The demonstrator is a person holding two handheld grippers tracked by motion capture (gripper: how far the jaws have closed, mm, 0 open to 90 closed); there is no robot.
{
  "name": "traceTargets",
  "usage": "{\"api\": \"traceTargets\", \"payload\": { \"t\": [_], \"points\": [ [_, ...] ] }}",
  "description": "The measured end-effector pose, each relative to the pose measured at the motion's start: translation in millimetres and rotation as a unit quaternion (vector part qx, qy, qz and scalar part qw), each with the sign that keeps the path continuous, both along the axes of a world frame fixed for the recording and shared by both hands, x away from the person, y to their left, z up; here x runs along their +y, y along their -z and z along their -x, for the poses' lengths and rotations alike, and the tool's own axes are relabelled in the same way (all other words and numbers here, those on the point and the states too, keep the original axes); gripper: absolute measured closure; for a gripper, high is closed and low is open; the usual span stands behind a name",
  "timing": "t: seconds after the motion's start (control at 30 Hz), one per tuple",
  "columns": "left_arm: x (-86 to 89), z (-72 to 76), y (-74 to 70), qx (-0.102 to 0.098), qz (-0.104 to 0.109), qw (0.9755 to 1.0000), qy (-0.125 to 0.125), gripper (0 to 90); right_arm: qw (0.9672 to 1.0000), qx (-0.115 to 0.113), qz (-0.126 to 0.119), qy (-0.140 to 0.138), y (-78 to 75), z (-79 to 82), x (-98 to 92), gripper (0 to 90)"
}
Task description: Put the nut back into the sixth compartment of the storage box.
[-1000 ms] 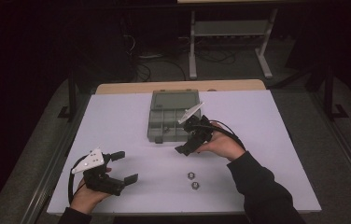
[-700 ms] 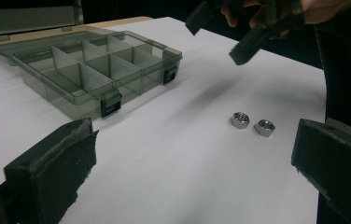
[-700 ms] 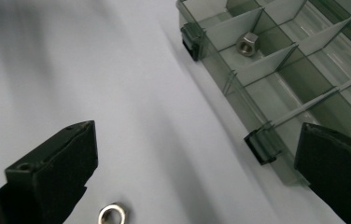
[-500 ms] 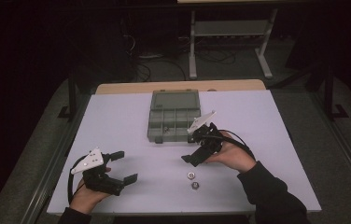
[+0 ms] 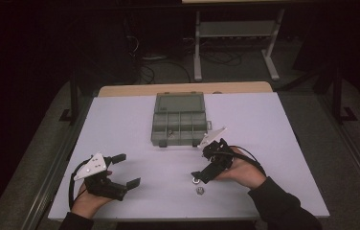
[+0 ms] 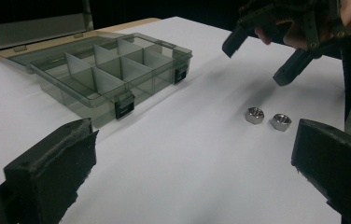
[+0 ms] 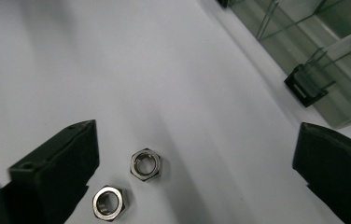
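Steel hex nuts, two of them, are lying side by side on the white counter point(image 5: 120, 120), the nearer nut point(image 5: 200, 191) toward the person's edge and the farther nut point(image 5: 195, 180) just beyond it. Since a second ago the right claw point(image 5: 203, 173) has been coming away from the smoky plastic organiser box point(image 5: 179, 125) and down toward these nuts; half a second ago it was partway there, and now it is hanging right over the farther nut. I judge that a fresh pick is beginning, with the box compartments as the likely destination, since one small piece is already sitting in a front compartment. The right claw is spread wide and carrying nothing: in the right gripper view both nuts are lying close to its left-hand black jaw, the farther nut point(image 7: 145, 164) inside the gap and the nearer nut point(image 7: 110, 203) at that jaw's foot, so the claw is needing to shift sideways to centre one nut before closing. The left claw point(image 5: 122, 171) is resting near the front left of the counter, well apart from the nuts, likewise wide open and empty, unchanged over the last second
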State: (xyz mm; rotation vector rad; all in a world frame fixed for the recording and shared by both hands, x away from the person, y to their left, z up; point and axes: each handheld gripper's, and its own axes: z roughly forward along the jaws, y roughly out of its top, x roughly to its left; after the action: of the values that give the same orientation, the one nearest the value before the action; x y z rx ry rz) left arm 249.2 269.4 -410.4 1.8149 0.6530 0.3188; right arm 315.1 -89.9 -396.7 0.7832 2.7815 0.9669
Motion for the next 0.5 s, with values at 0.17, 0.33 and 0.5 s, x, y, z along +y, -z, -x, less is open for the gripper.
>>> {"api": "traceTargets", "payload": {
  "t": [0.17, 0.33, 0.5],
  "points": [
    [1.9, -0.1, -0.4, -0.004, 0.004, 1.0, -0.004, 0.0, 0.9999, 0.005, 0.006, -0.013, 8.7, 1.3, 4.1, 8.9],
    [2.6, -0.8, 0.0, -0.004, 0.004, 1.0, -0.003, 0.0, 0.9993, 0.015, 0.024, -0.025, 16.3, 2.0, 10.0, 18.1],
    [2.4, -1.3, 0.3, -0.004, 0.003, 1.0, -0.003, 0.0, 0.9982, 0.03, 0.032, -0.04, 21.1, 5.6, 15.1, 29.0]
  ]
}}
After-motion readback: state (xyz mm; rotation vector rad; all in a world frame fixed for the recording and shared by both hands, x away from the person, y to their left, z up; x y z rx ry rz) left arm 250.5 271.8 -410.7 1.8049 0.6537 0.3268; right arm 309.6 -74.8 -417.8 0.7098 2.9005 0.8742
